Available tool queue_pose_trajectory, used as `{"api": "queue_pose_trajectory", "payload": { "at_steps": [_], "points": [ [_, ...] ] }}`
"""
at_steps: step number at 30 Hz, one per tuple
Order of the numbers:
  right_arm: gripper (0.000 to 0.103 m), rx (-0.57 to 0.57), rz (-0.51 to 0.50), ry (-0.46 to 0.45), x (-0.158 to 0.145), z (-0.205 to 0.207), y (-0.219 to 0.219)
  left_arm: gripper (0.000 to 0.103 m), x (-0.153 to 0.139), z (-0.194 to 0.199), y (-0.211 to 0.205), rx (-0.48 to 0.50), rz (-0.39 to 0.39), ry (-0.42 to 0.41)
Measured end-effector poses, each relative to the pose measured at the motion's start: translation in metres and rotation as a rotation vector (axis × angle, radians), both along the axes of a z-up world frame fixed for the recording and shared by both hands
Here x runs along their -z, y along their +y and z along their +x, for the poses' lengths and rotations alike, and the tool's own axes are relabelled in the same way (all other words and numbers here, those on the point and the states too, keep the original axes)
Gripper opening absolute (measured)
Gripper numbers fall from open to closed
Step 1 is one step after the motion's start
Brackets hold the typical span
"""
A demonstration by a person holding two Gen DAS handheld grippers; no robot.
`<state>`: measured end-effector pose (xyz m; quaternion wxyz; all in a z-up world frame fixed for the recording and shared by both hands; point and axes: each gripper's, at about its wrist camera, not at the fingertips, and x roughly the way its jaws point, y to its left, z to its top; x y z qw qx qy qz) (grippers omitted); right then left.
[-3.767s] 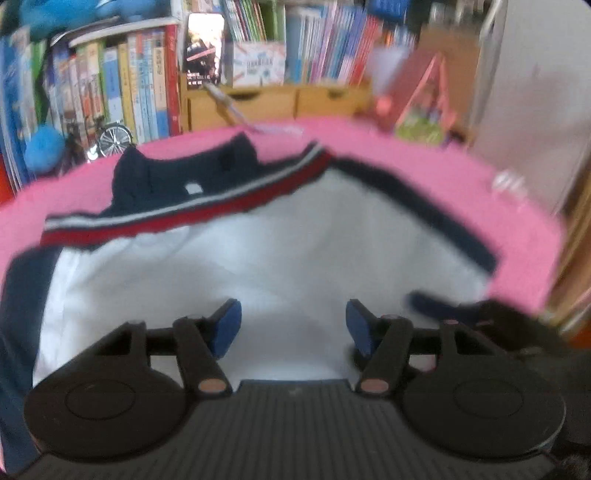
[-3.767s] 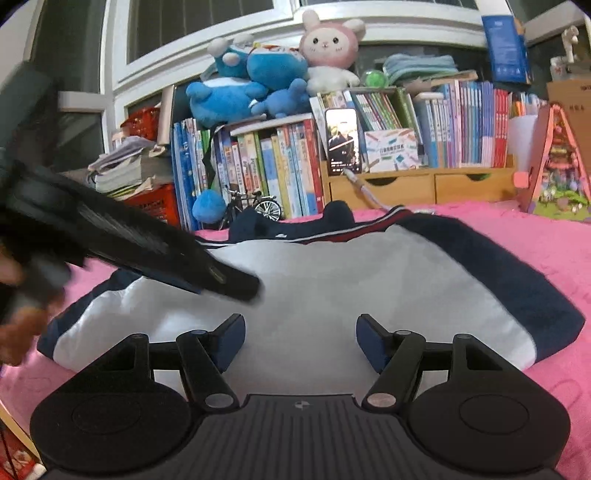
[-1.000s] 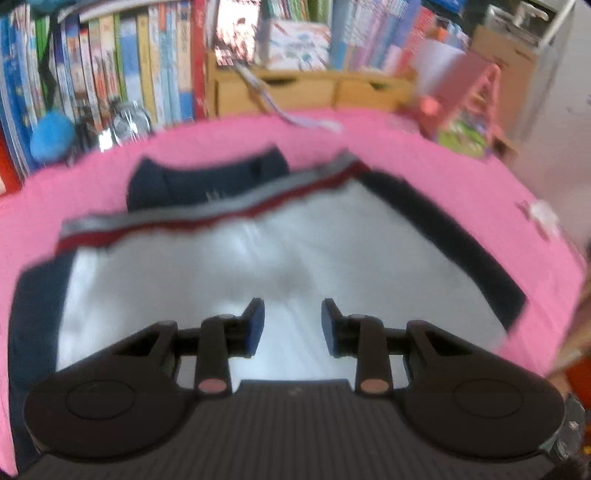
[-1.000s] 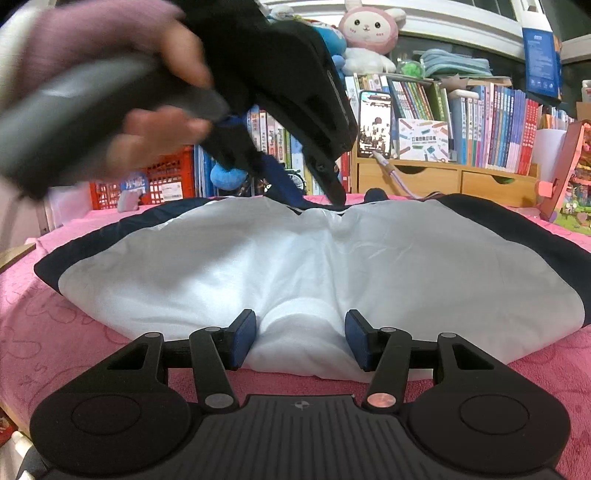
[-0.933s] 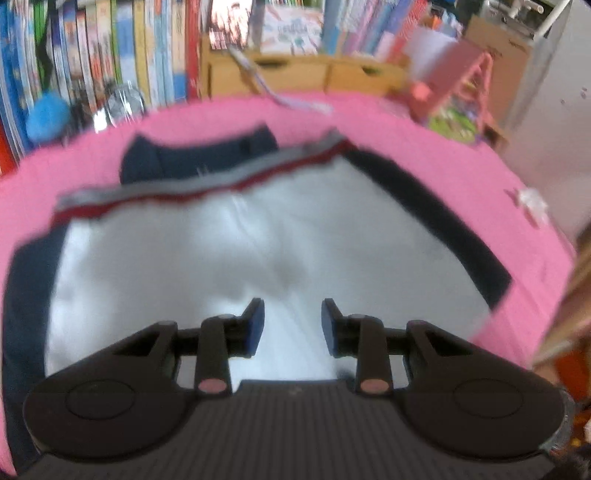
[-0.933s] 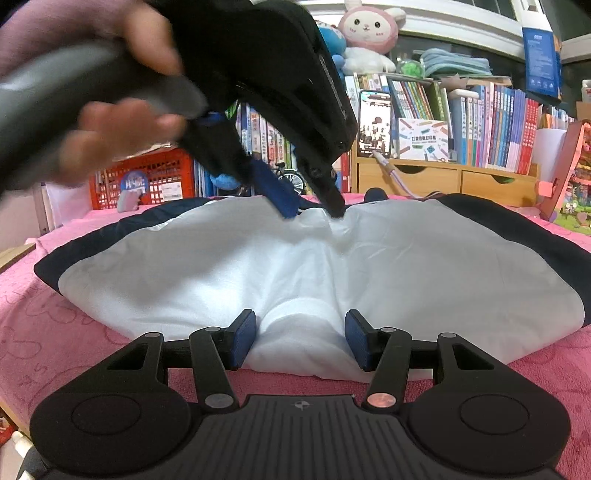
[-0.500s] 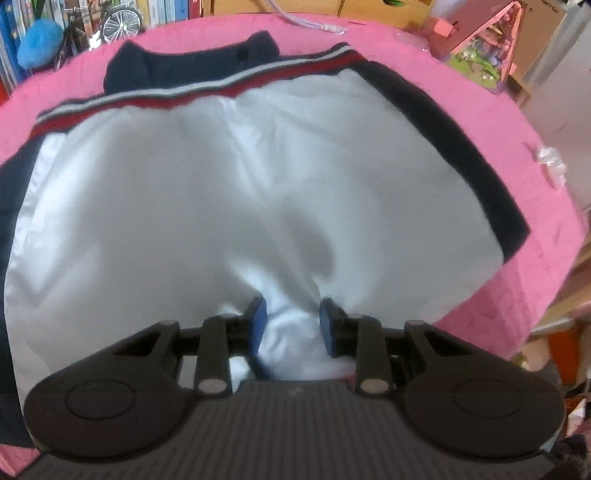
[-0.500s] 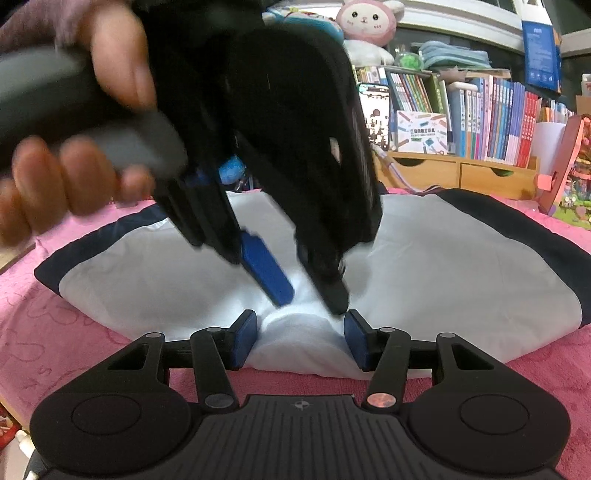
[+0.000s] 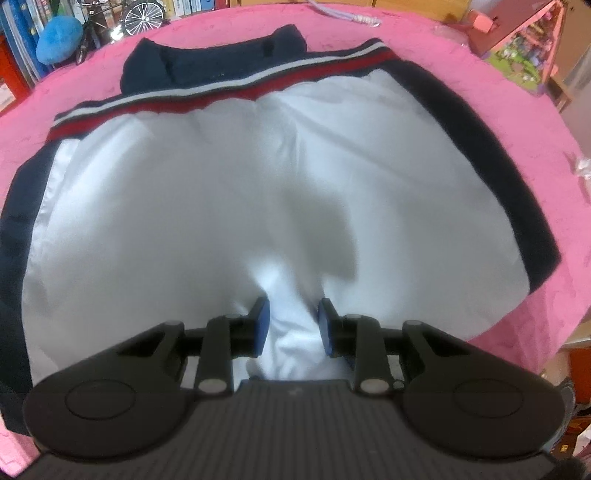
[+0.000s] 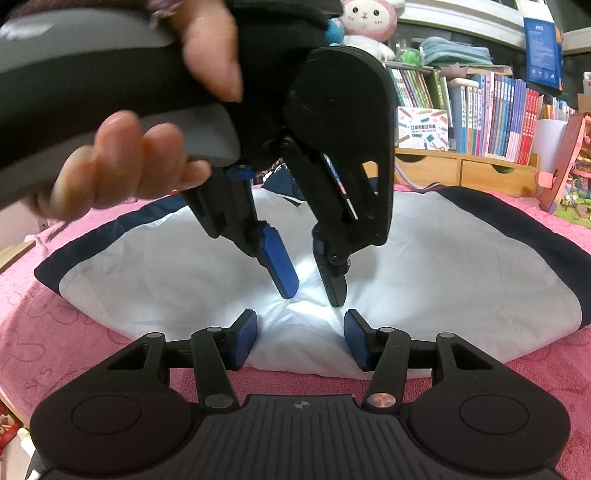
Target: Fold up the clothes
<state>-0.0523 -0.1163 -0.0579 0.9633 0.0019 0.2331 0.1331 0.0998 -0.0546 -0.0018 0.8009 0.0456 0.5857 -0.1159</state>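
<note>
- Two grippers met over one garment, and the left wrist view looked steeply down on it: a white shirt (image 9: 192, 206) with navy side panels lay flat on a pink blanket (image 9: 517, 122).
- The shirt's far edge carried a red and white striped band (image 9: 221, 92), with a navy collar (image 9: 207, 66) beyond it.
- The left gripper (image 9: 291, 320) stood at the shirt's near edge with its jaws narrow, and a raised ridge of white cloth sat between the blue pads (image 9: 261, 325) (the cloth bunched up right against both of them, so it read as a pinch).
- Past the blanket, a blue plush ball (image 9: 59, 38) and a small model bicycle (image 9: 122, 18) stood at the upper left, and a pink toy house (image 9: 517, 48) at the upper right.
- From the right wrist view, lower and more level, the same shirt (image 10: 461, 266) spread across the blanket (image 10: 44, 332), its near hem just ahead of the camera.
- The right gripper (image 10: 300, 339) sat at that hem with its jaws about half open; a hump of white cloth lay between them, but whether the pads touched it could not be told.
- The left gripper (image 10: 312, 297) came down from above, its tips pressed into the same hump just beyond the right one's.
- A hand (image 10: 147, 147) held its grey handle at the upper left.
- Bookshelves (image 10: 498, 110) and a pink plush rabbit (image 10: 369, 22) filled the background.
</note>
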Motion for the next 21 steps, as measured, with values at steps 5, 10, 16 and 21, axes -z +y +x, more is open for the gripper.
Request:
{"api": "queue_pose_trajectory", "payload": {
  "at_steps": [5,10,16,21],
  "points": [
    [0.052,0.0,0.002,0.009,0.0,0.001,0.001,0.031,0.003,0.007,-0.017,-0.015,0.08,-0.018],
    [0.051,-0.007,0.006,0.015,-0.001,0.001,-0.001,0.043,0.007,0.026,-0.016,-0.075,0.087,-0.063],
    [0.049,-0.008,0.003,0.007,0.0,-0.001,-0.001,0.046,0.011,0.064,-0.015,-0.133,0.076,-0.16],
    [0.046,-0.009,-0.008,-0.009,0.002,-0.004,0.001,0.045,0.011,0.097,-0.008,-0.186,0.046,-0.205]
  ]
}}
